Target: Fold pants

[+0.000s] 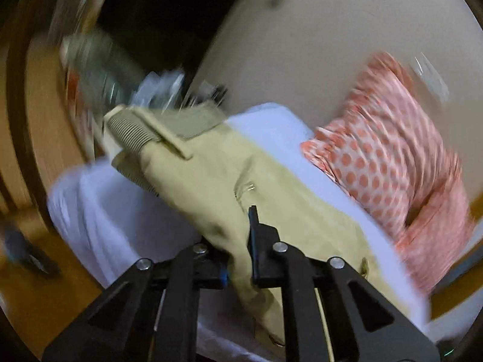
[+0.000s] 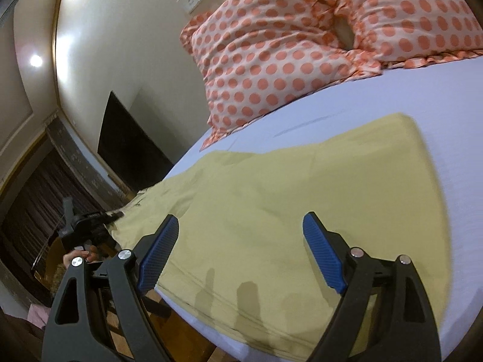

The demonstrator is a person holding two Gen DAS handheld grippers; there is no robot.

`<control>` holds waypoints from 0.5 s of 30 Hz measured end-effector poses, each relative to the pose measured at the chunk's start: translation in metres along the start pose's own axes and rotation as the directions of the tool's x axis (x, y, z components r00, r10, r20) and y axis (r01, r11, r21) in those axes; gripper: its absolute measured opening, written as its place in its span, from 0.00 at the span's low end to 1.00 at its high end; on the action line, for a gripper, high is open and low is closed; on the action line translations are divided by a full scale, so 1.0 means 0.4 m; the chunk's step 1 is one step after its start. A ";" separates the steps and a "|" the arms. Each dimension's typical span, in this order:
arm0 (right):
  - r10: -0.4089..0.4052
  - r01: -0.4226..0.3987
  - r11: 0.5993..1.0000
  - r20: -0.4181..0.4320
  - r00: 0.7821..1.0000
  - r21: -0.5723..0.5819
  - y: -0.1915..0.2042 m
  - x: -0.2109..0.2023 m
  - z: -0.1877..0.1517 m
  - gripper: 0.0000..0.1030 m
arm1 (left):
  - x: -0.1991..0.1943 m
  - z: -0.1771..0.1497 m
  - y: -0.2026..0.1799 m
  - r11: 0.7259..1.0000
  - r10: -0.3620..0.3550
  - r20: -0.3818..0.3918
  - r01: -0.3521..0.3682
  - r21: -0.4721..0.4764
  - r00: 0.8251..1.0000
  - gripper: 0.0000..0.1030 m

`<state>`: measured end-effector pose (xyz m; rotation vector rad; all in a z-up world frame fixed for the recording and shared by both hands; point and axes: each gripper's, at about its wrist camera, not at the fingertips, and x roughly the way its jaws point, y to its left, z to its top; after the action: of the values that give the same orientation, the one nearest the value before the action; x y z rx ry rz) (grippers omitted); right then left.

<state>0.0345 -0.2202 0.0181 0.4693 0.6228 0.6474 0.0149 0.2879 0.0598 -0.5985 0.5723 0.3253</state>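
Khaki pants lie lengthwise along the near edge of the white-sheeted bed, the left gripper clamped on the waistband end while the right gripper hovers wide apart over the legs.

Left wrist view: camera behind left gripper, close over pants, facing along fabric toward waistband; heavy motion blur, frame tilted. Bed sheet left of jaws, dotted pillow right of them.

Right wrist view: camera behind right gripper, low over bed edge, pants between and beyond jaws, pillow far ahead.

Shared: pants, sheet, pillow.
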 end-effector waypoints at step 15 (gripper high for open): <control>-0.239 0.190 0.960 0.242 0.940 0.208 -0.205 -0.258 0.042 0.85 | -0.097 -0.690 -0.748 0.151 -0.260 -0.421 0.467 0.871 0.869 0.09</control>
<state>0.0141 -0.3512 0.0224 0.6367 0.4713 0.3119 0.0042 -0.1193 0.0254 0.5184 0.6510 -0.6097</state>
